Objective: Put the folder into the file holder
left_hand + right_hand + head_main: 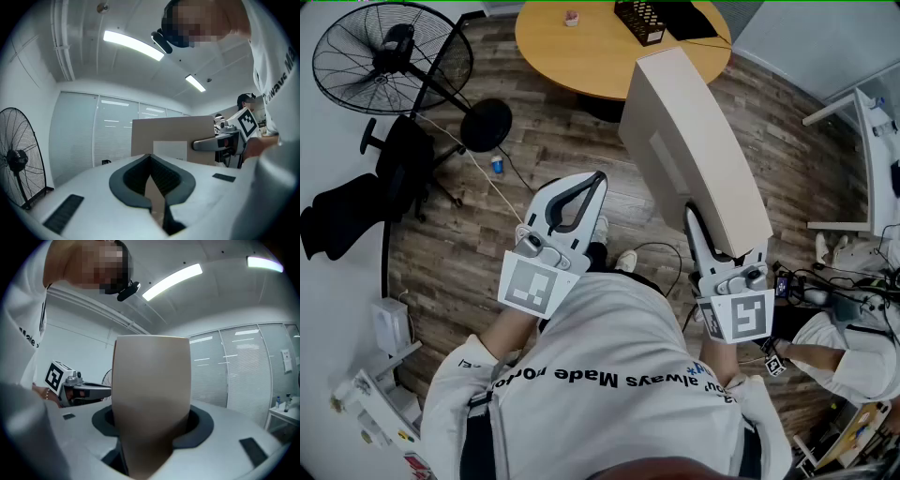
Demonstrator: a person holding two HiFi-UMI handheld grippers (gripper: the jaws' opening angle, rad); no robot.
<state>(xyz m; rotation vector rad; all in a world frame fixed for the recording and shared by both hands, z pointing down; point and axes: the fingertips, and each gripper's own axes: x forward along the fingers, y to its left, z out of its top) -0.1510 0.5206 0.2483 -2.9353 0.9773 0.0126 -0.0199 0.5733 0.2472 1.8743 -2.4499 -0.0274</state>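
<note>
Task at the carrying stage, nothing filed yet. Folder [694,150] sits centre-right of head view, clamped at its near end in the right gripper [712,253], jaws spread wide round it. What looks like the file holder [639,21], black mesh, stands on the round table [581,56] at top, well apart. Left gripper [595,178] closed, empty. Both held level, pointing up-frame toward the table.
</note>
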